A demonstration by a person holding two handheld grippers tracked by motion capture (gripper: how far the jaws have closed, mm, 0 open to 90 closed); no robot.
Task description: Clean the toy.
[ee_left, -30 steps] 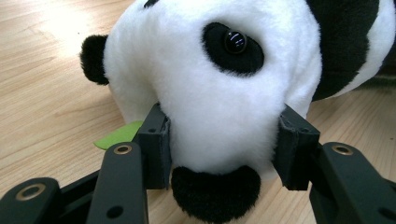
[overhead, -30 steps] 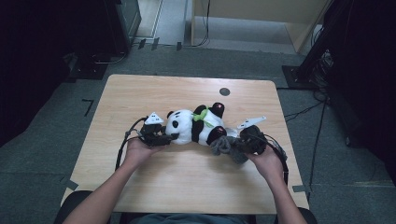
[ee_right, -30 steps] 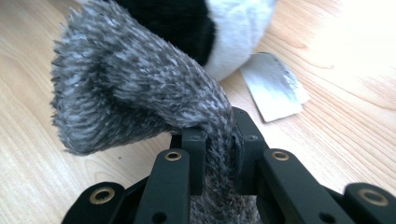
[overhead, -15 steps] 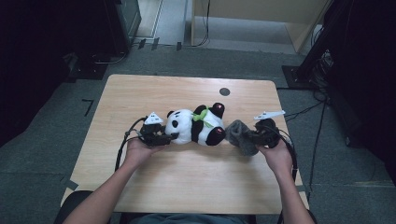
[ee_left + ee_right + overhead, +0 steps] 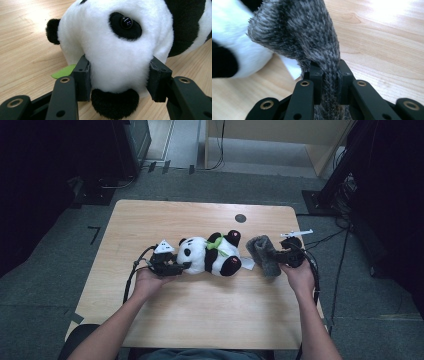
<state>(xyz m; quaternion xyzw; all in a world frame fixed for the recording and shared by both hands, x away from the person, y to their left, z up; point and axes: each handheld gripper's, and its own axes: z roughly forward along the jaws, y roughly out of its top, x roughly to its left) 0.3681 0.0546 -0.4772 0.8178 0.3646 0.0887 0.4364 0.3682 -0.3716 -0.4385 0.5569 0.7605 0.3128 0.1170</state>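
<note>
High view: left gripper [image 5: 176,268] clamps panda [image 5: 210,255] head; right gripper [image 5: 274,256] pinches grey sock [image 5: 262,254], perhaps loosely; it could slip.

We reach both forearms forward over the table [image 5: 200,310], a gripper in each hand. Our left gripper [image 5: 176,266] points right, near the table's middle, its jaws spread wide and pressed against the panda's head [image 5: 117,47]. Our right gripper [image 5: 272,257] sits toward the table's right edge, pointing left, jaws pinched tight on the grey knit cloth [image 5: 312,35].
</note>
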